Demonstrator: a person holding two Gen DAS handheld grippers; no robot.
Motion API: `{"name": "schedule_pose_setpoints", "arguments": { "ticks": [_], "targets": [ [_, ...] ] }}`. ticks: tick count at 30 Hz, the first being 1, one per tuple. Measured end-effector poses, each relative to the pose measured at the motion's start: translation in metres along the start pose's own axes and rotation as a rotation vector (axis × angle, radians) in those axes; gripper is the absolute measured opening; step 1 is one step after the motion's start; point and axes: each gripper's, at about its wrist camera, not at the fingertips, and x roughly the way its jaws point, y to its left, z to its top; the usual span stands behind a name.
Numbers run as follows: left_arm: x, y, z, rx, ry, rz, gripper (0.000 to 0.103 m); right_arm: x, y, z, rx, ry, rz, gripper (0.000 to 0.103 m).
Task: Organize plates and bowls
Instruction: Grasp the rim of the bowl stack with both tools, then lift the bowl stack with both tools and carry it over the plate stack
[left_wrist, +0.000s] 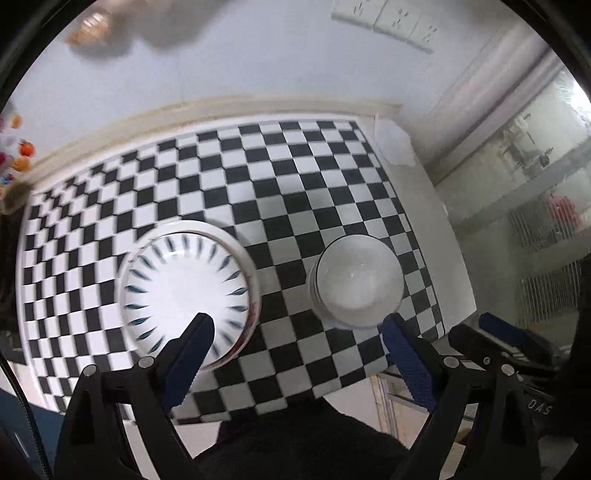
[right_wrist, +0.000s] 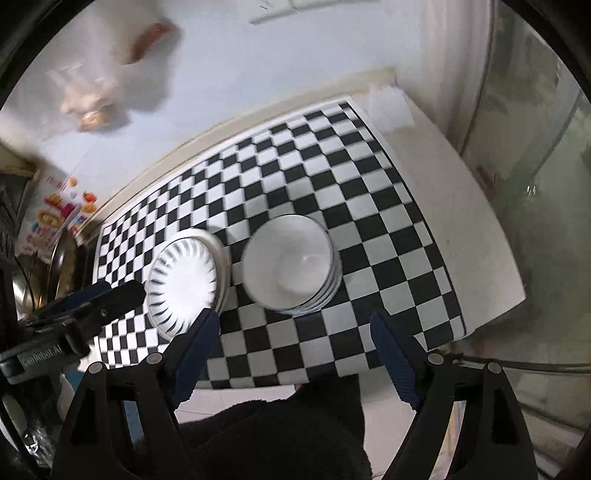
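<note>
We hold both tools released above the checkered mat (left_wrist: 303, 177): left gripper (left_wrist: 295, 325) and right gripper (right_wrist: 295, 321) empty, jaws wide. Patterned plates (left_wrist: 184, 284) sit left, stacked white bowls (left_wrist: 356, 280) right, apart. Wall sockets (left_wrist: 388, 18) far; nothing blocks either stack.

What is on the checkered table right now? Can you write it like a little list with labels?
surface: black-and-white checkered table
left stack: patterned bowl with blue dashes, sitting on a white plate
right stack: plain white bowls, nested
spacing: the two stacks stand apart
left tool: open, holding nothing, above the table
right tool: open, holding nothing, near the white bowls
</note>
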Motion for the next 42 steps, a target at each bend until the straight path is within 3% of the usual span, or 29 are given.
{"name": "schedule_pose_setpoints", "arguments": {
  "ticks": [6,14,17,19,21,26,27,29,42],
  "targets": [
    [0.077,0.006,0.031,-0.052,0.174,-0.067,0.093,0.067,-0.044,0.029,0.107,0.082,0.02,0.086],
    [0.153,0.005,0.048,-0.109,0.349,-0.177,0.091,0.156,-0.079,0.042,0.204,0.234,0.13,0.086],
    [0.174,0.002,0.049,-0.11,0.402,-0.214,0.078,0.181,-0.085,0.041,0.228,0.284,0.187,0.086],
    [0.186,0.002,0.047,-0.113,0.441,-0.231,0.057,0.194,-0.088,0.04,0.251,0.309,0.227,0.085],
    [0.193,0.003,0.045,-0.121,0.467,-0.253,0.054,0.205,-0.09,0.04,0.268,0.328,0.251,0.083],
    [0.203,0.007,0.044,-0.131,0.47,-0.294,0.053,0.231,-0.091,0.042,0.292,0.367,0.312,0.067],
    [0.205,0.009,0.044,-0.138,0.483,-0.315,0.053,0.234,-0.092,0.042,0.301,0.364,0.319,0.058],
    [0.208,0.012,0.043,-0.171,0.484,-0.346,0.052,0.24,-0.094,0.043,0.318,0.374,0.343,0.057],
    [0.192,0.01,0.039,-0.135,0.414,-0.331,0.052,0.238,-0.079,0.044,0.251,0.32,0.322,0.055]
  ]
}}
